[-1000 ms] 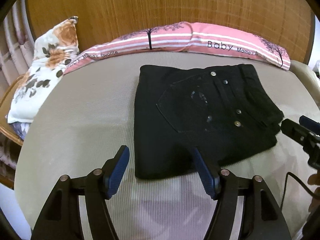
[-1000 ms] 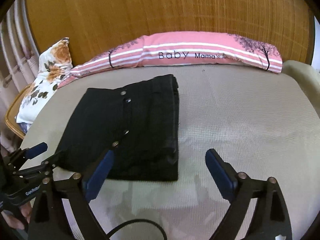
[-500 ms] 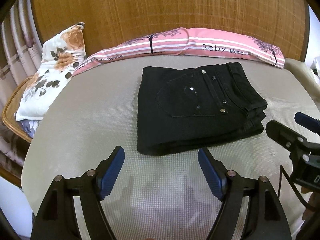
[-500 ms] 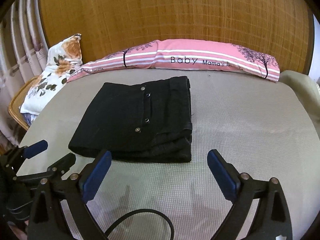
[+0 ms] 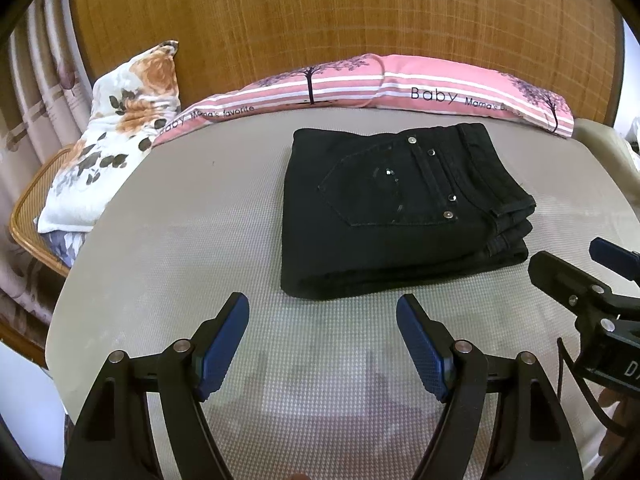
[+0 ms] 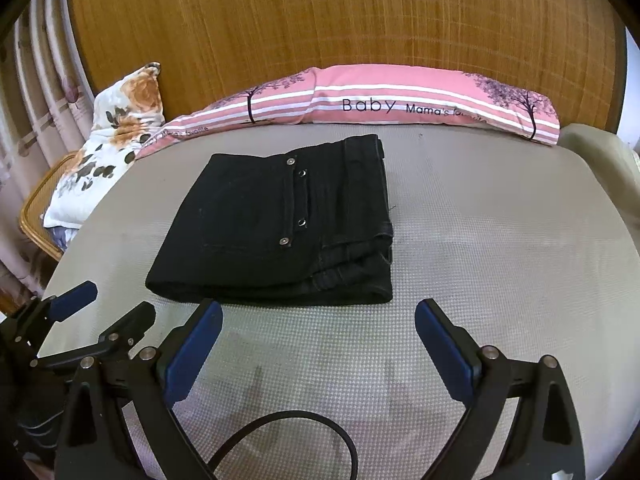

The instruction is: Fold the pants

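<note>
Black pants [image 5: 384,216] lie folded into a thick rectangle on the grey bed surface [image 5: 180,264], back pocket and rivets facing up. My left gripper [image 5: 322,320] hovers just in front of the fold's near edge, open, nothing between its blue pads. In the right wrist view the same folded pants [image 6: 280,228] sit ahead and to the left. My right gripper [image 6: 318,324] stands open and empty near the pants' front edge. The right gripper's fingers [image 5: 560,280] show at the right of the left view; the left gripper's fingers [image 6: 76,300] show at the lower left of the right view.
A long pink striped pillow [image 5: 400,88] lies along the wooden headboard [image 5: 320,20]. A floral pillow [image 5: 116,136] leans at the left, over a wicker chair [image 5: 28,216]. Curtains [image 5: 36,92] hang at far left. A black cable [image 6: 288,432] loops below the right gripper.
Both grippers have pulled back from the folded pants, which were between their fingers and now lie free ahead of them. The left jaws stand a little wider.
</note>
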Action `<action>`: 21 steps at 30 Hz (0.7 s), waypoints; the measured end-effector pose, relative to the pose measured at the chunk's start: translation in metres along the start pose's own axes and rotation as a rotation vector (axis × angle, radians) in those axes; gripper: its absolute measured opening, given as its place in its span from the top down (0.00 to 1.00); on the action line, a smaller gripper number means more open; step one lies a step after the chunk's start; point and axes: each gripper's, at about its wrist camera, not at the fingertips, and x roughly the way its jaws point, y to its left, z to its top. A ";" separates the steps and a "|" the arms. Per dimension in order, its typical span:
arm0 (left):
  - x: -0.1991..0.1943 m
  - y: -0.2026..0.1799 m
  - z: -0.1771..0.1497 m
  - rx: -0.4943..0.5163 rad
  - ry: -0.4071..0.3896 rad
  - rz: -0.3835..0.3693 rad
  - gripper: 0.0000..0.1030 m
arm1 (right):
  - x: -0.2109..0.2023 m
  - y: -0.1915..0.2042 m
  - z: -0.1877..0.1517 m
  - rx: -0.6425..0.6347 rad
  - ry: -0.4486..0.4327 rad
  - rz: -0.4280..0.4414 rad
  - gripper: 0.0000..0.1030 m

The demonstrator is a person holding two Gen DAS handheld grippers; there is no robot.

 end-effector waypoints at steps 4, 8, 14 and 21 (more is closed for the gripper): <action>0.002 0.001 0.000 -0.005 0.008 -0.003 0.26 | 0.000 0.000 0.000 -0.002 0.002 -0.007 0.07; 0.003 0.001 0.000 -0.008 0.012 -0.003 0.26 | 0.002 0.001 -0.001 -0.002 0.012 -0.005 0.07; 0.003 0.001 -0.001 -0.012 0.016 0.002 0.26 | 0.003 0.003 -0.001 -0.009 0.017 -0.005 0.07; 0.004 0.001 -0.001 -0.008 0.013 0.006 0.26 | 0.004 0.005 -0.002 -0.013 0.024 -0.003 0.07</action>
